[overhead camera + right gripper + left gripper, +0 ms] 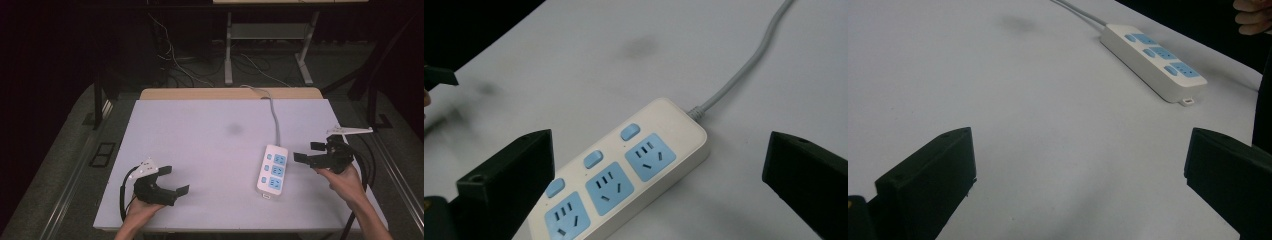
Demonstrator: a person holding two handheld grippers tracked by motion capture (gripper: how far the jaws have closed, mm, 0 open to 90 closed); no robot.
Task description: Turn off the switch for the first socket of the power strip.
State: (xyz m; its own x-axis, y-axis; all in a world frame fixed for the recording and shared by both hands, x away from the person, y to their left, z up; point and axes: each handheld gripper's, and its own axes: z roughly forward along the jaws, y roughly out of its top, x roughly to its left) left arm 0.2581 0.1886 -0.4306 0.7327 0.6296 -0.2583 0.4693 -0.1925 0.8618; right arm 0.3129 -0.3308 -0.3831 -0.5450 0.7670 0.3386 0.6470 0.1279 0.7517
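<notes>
Darkness covers most of the room in the high view, so the upper left and upper right of the frame cannot be read; only loose cables (pixel 175 60) on the floor and the grey legs of a stand (pixel 265 45) at upper centre can be made out. The person's arms are cut off by the bottom edge. In the left gripper view a few fingers show in the top right corner, cut by the frame, and a faint dark smudge (pixel 1015 21) lies on the surface at upper centre.

The table (pixel 200 135) has a pale, bluish-white top with a wooden strip along its far edge. The white power strip (pixel 273 170) lies flat at the centre right of the high view, with three blue sockets and three blue switches on top, all of them without a plug. Its grey cord (pixel 274 115) runs up the frame toward the far edge of the table.

The right gripper (pixel 310 153) is at the right of the high view, just beside the power strip but not touching it, with its jaws standing wide apart and nothing between the pads. In the right gripper view the power strip (pixel 624 170) lies lower centre, between the two black jaws but beyond them. The left gripper (pixel 175 181) sits at the lower left, well apart from the power strip, also wide and with nothing in it. Nothing stands between either gripper and the strip
</notes>
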